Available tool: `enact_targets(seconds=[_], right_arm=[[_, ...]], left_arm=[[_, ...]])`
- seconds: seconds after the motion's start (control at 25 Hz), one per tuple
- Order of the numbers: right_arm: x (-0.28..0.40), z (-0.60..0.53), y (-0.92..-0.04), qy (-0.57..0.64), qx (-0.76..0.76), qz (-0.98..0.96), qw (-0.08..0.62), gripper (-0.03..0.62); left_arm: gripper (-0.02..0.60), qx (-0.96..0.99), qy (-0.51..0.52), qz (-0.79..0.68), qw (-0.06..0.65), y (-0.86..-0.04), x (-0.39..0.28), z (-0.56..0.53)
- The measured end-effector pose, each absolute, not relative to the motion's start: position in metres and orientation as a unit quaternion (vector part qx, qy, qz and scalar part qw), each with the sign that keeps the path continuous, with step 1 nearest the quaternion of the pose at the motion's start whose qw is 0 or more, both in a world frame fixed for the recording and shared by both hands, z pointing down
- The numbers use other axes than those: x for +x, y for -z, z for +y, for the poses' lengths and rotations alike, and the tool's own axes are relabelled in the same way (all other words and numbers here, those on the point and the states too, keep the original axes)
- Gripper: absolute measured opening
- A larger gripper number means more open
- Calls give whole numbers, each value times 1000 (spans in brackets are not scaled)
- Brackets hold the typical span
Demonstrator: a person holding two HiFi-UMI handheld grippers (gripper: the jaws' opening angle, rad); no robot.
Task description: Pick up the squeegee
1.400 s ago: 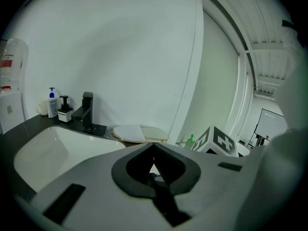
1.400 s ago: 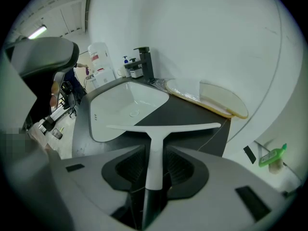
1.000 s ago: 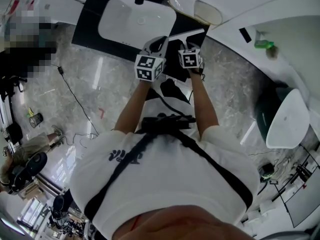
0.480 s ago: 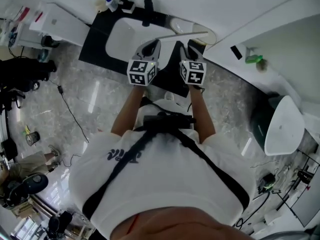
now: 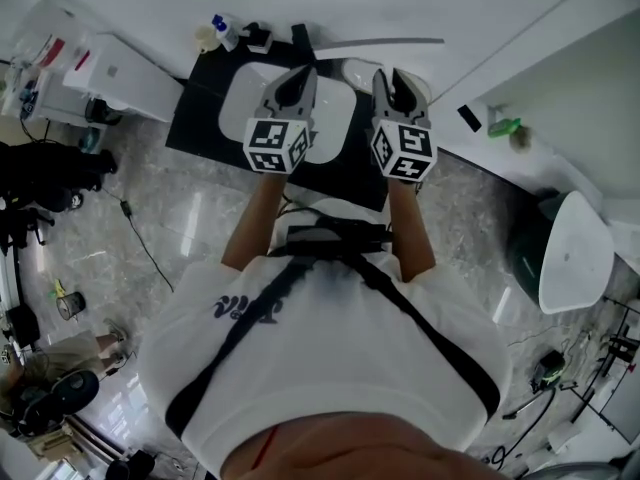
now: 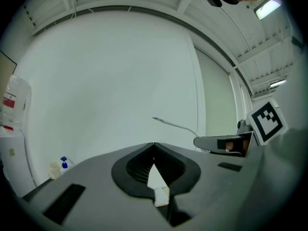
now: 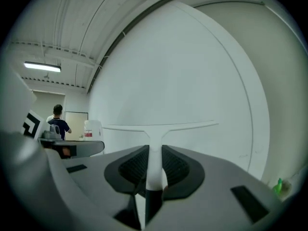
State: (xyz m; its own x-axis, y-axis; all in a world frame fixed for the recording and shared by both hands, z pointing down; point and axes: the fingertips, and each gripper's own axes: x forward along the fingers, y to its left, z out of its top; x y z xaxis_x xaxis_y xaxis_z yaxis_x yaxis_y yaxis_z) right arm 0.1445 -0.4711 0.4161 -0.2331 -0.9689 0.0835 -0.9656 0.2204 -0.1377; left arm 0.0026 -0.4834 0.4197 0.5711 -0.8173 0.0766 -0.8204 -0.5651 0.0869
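Note:
The white T-shaped squeegee [image 7: 155,129] has its handle clamped between the jaws of my right gripper [image 7: 154,150], with the blade lying level across in front of a white wall. In the head view the blade [image 5: 385,41] shows as a thin grey line above both grippers. There my right gripper [image 5: 388,76] is held up and pointing level. Beside it, to the left, my left gripper [image 5: 300,74] is at about the same height. Its jaws [image 6: 154,146] meet at the tips with nothing of the task in them. One end of the blade [image 6: 172,124] shows in the left gripper view.
Below the grippers a white sink basin [image 5: 245,103] sits in a black counter [image 5: 195,118], with a spray bottle [image 5: 218,26] at its back corner. A white cabinet [image 5: 115,68] stands left, a white ledge with a green bottle [image 5: 506,122] right. A person [image 7: 58,122] stands far off.
Both grippers rose from just over the sink counter to in front of the wall. The squeegee came up with the right gripper, blade now level above the basin.

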Motion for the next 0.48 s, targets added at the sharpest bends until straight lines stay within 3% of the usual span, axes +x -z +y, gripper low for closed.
enact_targets(seconds=[0.48], right_arm=[[148,-469,-377,34,-648,760,44,94]], left_arm=[[12,890,4,-456,21,-384,-2,-491]])
